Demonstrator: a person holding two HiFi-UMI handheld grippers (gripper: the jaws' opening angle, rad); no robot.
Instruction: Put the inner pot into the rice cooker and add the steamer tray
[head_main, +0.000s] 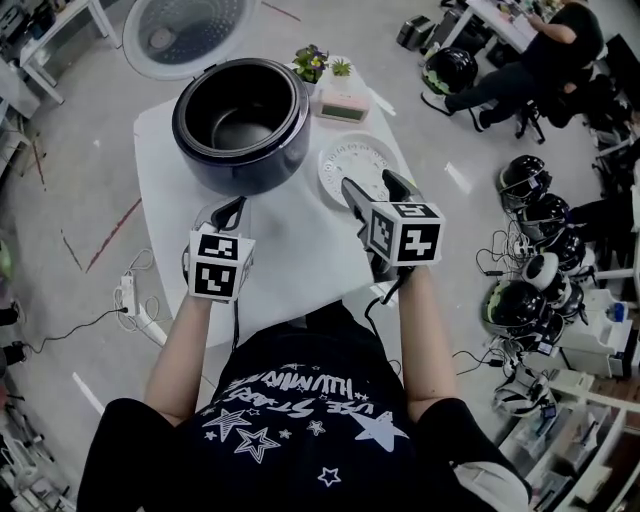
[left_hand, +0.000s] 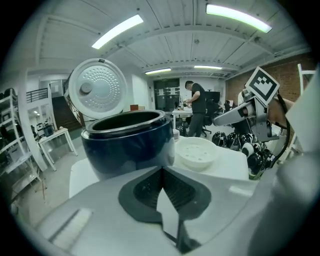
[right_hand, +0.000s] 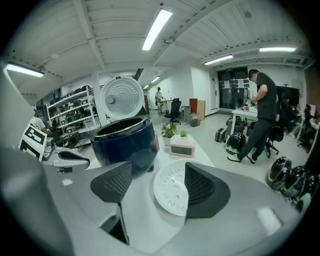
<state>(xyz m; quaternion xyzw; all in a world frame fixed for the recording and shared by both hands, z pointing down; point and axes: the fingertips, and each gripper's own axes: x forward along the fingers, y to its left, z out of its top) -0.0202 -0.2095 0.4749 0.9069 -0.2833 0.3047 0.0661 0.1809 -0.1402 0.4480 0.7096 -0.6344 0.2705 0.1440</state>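
White steamer tray (head_main: 345, 158) sits beside the rice cooker (head_main: 241, 122); right gripper (head_main: 372, 186), jaws spread, should straddle its rim squarely (left gripper (head_main: 228, 213) pressed together, empty).

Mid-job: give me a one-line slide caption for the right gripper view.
Right gripper, jaws apart, poised at the white steamer tray lying on the table beside the open rice cooker.

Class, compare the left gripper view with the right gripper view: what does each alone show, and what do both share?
Left gripper view only: the left gripper, jaws shut and empty, and the right gripper. Right gripper view only: its own jaws apart, the steamer tray seen between them, and the left gripper. Both: the rice cooker, its raised lid, the tray, the white table.
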